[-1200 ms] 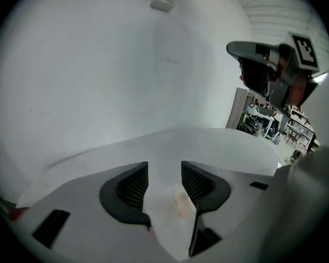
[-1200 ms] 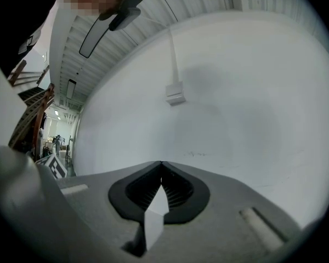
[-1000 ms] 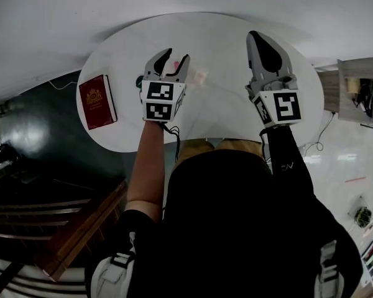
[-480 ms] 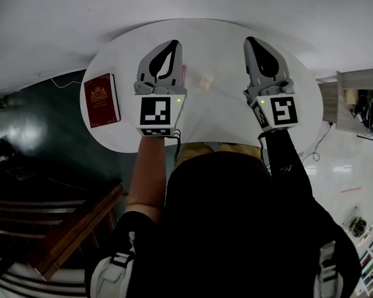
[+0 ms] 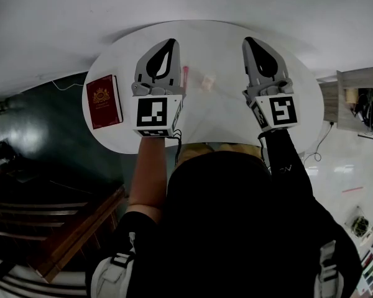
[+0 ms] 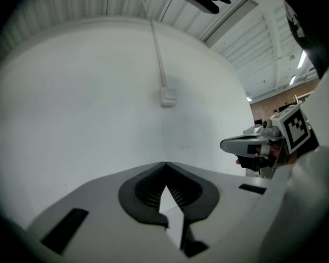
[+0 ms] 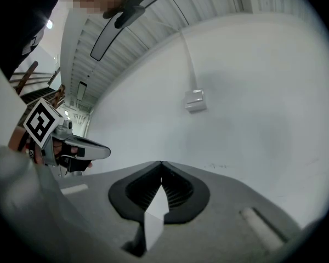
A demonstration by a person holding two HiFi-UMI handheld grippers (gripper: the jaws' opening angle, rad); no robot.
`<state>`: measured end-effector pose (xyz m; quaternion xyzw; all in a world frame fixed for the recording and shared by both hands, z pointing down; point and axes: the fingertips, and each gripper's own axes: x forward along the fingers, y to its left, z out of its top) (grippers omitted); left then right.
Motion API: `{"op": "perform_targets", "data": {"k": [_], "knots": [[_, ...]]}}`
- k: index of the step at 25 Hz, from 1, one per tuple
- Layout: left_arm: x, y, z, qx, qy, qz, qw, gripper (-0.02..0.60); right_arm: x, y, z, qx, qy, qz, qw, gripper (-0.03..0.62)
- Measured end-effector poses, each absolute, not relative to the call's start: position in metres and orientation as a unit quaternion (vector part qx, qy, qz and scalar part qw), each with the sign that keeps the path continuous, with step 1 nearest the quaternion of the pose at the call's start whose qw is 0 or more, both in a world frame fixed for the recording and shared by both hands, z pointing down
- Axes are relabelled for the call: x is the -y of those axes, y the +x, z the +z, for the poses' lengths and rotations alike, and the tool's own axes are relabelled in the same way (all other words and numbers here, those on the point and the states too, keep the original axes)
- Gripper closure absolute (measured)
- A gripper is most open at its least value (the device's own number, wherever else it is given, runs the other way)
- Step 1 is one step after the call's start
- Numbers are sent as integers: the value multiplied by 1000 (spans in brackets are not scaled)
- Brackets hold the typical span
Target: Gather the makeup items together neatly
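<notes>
The left gripper (image 6: 165, 164) has its jaws pressed together on nothing, and the right gripper (image 7: 161, 163) is likewise closed and empty. Both hang over the round white table (image 5: 224, 126). Between them, near the table's middle, a pink tube (image 5: 185, 74) lies just beside a small pale item (image 5: 207, 81). A red book (image 5: 104, 101) lies by the left edge.

I see bare table (image 5: 221, 45) ahead. A pink tube (image 5: 185, 74) and a small pale thing (image 5: 207, 82) sit in the middle. A red book (image 5: 104, 101) blocks the left edge.

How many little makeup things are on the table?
2: a pink tube beside the left gripper, a pale block between it and the right gripper. Others may hide beneath them.
</notes>
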<state>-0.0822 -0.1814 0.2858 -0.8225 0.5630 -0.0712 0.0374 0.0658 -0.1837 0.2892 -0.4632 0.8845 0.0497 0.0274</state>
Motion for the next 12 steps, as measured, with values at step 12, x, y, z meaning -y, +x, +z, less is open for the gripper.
{"op": "perform_targets", "data": {"k": [12], "knots": [[175,-92,283,-565,-822,-68,38,572,177,54,287,-887,-457,51,28,589]]}}
